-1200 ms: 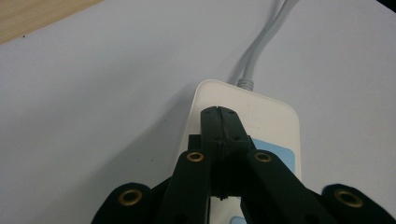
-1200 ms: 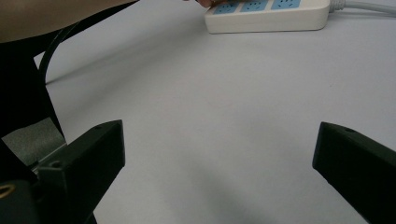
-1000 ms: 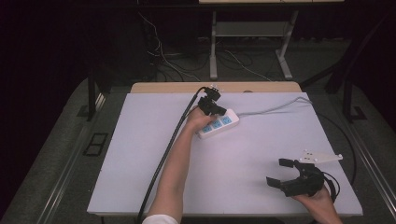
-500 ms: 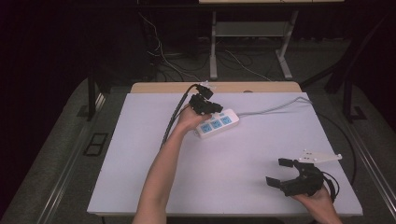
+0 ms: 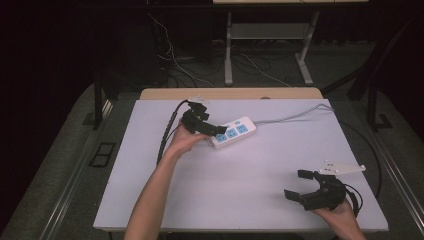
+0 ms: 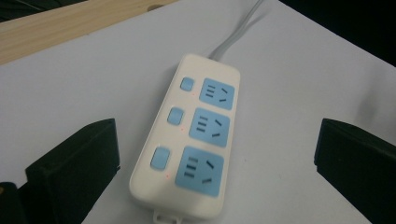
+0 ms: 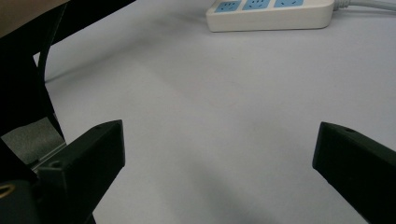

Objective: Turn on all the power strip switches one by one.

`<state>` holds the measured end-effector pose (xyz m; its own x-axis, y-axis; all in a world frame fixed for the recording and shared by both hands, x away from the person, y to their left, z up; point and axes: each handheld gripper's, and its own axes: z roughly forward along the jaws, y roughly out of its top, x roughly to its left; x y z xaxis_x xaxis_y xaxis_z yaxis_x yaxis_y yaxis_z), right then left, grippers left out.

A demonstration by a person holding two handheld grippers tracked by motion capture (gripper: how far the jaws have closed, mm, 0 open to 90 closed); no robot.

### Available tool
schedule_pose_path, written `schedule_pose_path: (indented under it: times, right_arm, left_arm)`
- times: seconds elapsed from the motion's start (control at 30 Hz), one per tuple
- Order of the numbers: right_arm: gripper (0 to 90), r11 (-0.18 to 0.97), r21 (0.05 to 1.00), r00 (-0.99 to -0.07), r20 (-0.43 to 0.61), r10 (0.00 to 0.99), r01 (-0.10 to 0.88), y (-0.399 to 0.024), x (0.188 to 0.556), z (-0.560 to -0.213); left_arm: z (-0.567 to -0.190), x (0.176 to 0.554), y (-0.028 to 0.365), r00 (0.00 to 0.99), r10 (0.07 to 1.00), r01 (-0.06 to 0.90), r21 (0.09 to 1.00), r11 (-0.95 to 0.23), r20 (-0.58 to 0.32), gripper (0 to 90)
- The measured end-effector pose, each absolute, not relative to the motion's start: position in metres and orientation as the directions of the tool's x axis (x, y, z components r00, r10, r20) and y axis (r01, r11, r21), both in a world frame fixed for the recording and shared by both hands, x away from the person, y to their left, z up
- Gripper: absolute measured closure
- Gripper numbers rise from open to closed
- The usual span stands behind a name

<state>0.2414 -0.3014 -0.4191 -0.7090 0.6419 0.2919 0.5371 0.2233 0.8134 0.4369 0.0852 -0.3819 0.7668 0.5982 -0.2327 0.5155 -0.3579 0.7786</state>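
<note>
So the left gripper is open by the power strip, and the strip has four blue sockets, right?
Not quite: the power strip has three blue sockets, each beside a blue switch, as the left gripper view shows. The left gripper is indeed open next to it, its jaws having just been opening with nothing pressed between them.

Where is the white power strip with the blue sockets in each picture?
High view: the power strip lies at the table's far middle, just right of the left gripper.
Left gripper view: the strip sits in the centre, between the open fingers.
Right gripper view: the strip is at the top edge, right of centre.
Shared landmark: its grey cable, leaving one end.
</note>
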Motion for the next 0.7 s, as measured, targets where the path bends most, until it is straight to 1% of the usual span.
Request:
schedule_pose_path:
  times: [0.23,0.37,0.53,0.7]
  right_arm:
    - [2.2,0.223,0.812,-0.708,0.294,0.642,0.54,-0.3,0.241,-0.419]
    - [2.2,0.221,0.811,-0.706,0.296,0.643,0.541,-0.3,0.241,-0.419]
    - [2.2,0.221,0.811,-0.705,0.296,0.644,0.542,-0.3,0.241,-0.419]
    - [2.1,0.219,0.808,-0.7,0.299,0.648,0.547,-0.3,0.242,-0.42]
  left_arm:
    - [-0.381,0.408,0.112,0.753,0.619,0.496,0.809,-0.314,-0.222,0.0]
    - [-0.384,0.391,0.124,0.751,0.629,0.487,0.813,-0.32,-0.202,0.0]
    - [-0.385,0.369,0.139,0.747,0.63,0.479,0.83,-0.286,-0.214,0.0]
    - [-0.384,0.344,0.151,0.749,0.633,0.462,0.841,-0.283,-0.198,0.0]
